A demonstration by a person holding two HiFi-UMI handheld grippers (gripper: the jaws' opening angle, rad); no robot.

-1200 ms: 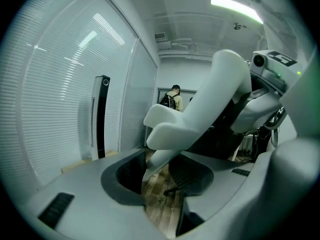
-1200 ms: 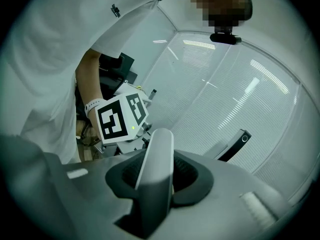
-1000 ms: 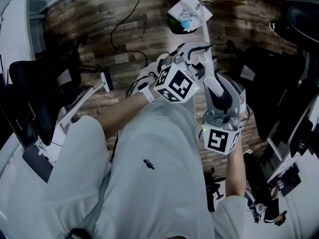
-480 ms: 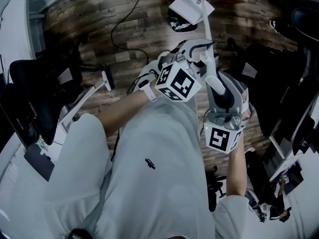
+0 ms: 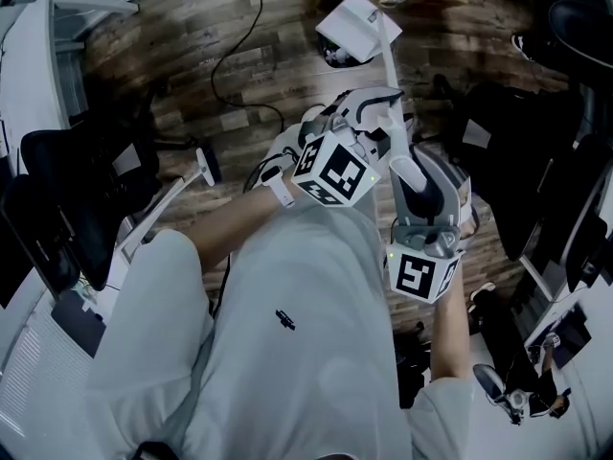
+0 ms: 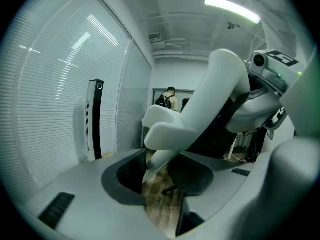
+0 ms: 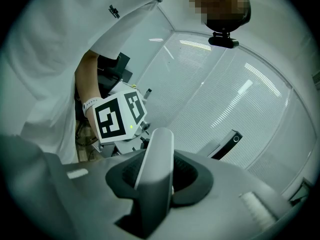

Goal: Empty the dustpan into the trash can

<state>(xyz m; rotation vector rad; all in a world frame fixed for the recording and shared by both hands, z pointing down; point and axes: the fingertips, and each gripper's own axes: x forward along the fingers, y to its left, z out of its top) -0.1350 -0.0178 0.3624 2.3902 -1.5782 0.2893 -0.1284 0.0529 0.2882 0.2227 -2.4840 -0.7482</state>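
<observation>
**Desk:** Where is the dustpan [image 5: 352,22]?

**Photographer:** Up over the dark trash can [image 5: 337,57] on the wood floor [image 5: 192,46], covering part of its opening. Its long white handle [image 5: 388,60] runs back toward the person.

**Desk:** And the grippers?

**Photographer:** The left gripper [image 6: 160,166] is clamped on the handle. The right gripper [image 7: 155,174] grips it too, nearer the person.

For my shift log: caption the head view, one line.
Head view: left gripper and right gripper clamp the dustpan handle, holding the white dustpan over the black trash can.
</observation>
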